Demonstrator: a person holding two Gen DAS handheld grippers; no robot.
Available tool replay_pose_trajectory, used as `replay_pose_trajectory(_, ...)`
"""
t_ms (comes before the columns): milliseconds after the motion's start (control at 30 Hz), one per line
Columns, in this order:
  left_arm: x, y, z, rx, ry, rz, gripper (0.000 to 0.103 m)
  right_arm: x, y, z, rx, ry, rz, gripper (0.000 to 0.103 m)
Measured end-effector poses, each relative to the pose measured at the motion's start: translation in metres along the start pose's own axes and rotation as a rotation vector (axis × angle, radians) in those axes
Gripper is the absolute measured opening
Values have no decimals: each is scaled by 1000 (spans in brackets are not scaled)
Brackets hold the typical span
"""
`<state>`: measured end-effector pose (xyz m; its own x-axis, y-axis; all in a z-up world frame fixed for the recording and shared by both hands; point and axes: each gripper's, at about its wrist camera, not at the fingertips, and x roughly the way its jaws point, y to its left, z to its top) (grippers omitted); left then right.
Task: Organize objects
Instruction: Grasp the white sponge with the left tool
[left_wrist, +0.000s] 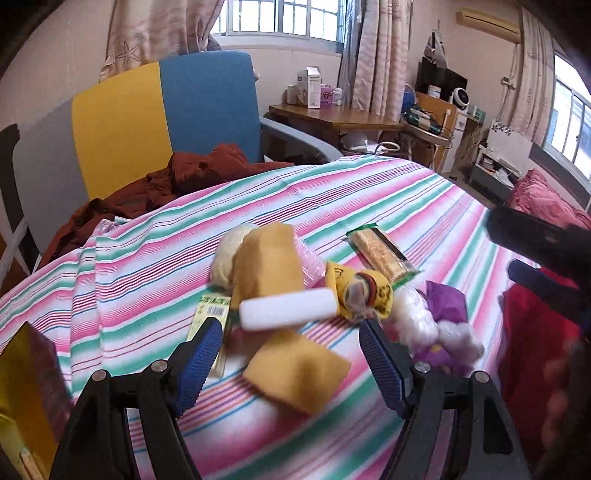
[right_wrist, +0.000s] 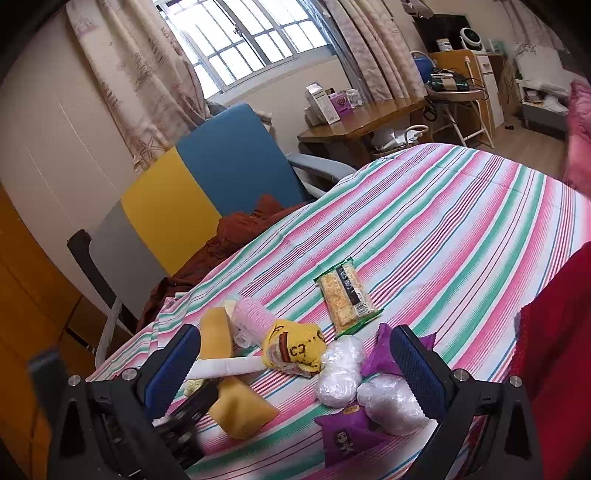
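Observation:
A pile of small items lies on the striped sheet (left_wrist: 369, 195). My left gripper (left_wrist: 290, 326) is open just above a white foam bar (left_wrist: 286, 308) and a mustard pouch (left_wrist: 295, 369), touching neither. Behind them are a second mustard pouch (left_wrist: 269, 262), a cream ball (left_wrist: 231, 254), a yellow sock bundle (left_wrist: 364, 291) and a cracker packet (left_wrist: 382, 254). My right gripper (right_wrist: 295, 332) is also open and holds nothing. It hovers over clear-wrapped balls (right_wrist: 340, 369), purple packets (right_wrist: 343, 432) and the sock bundle (right_wrist: 295, 347).
A gold and purple box (left_wrist: 26, 398) stands at the near left. Red fabric (right_wrist: 554, 332) lies at the right edge of the sheet. A blue and yellow chair (left_wrist: 166, 122) with a rust garment (left_wrist: 207, 166) stands past the far-left edge, a wooden desk (left_wrist: 332, 118) behind it.

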<state>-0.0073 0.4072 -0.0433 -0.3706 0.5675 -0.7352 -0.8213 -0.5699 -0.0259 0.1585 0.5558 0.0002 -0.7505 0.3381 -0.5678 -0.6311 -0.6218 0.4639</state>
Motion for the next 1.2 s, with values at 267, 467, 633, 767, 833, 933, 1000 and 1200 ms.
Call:
replay_pose_trajectory(267, 29, 4, 7, -16, 8, 10, 57, 5, 3, 0, -16, 21, 1, 103)
replay_pose_trajectory(467, -7, 9, -5, 1, -77, -70, 57, 7, 5, -1, -31, 34, -16, 103)
replay_pose_trajectory(633, -48, 15, -25, 7, -122, -101, 57, 9, 7, -2, -46, 43, -36, 103)
replay_pose_trajectory(767, -74, 24, -47, -10, -137, -124, 57, 11, 9, -2, -54, 49, -54, 103)
replay_pose_trajectory(833, -80, 28, -57, -11, -131, -130, 57, 11, 10, -3, -60, 48, -66, 103)
replay_pose_trajectory(933, -92, 35, -74, -11, -129, -132, 57, 12, 12, -3, -76, 50, -89, 103)
replay_pose_trajectory(1000, -98, 39, -84, -6, -130, -133, 58, 13, 14, -4, -87, 53, -100, 103)
replay_pose_trajectory(1200, -95, 42, -113, 10, -47, -157, 61, 15, 19, -5, -124, 61, -137, 103)
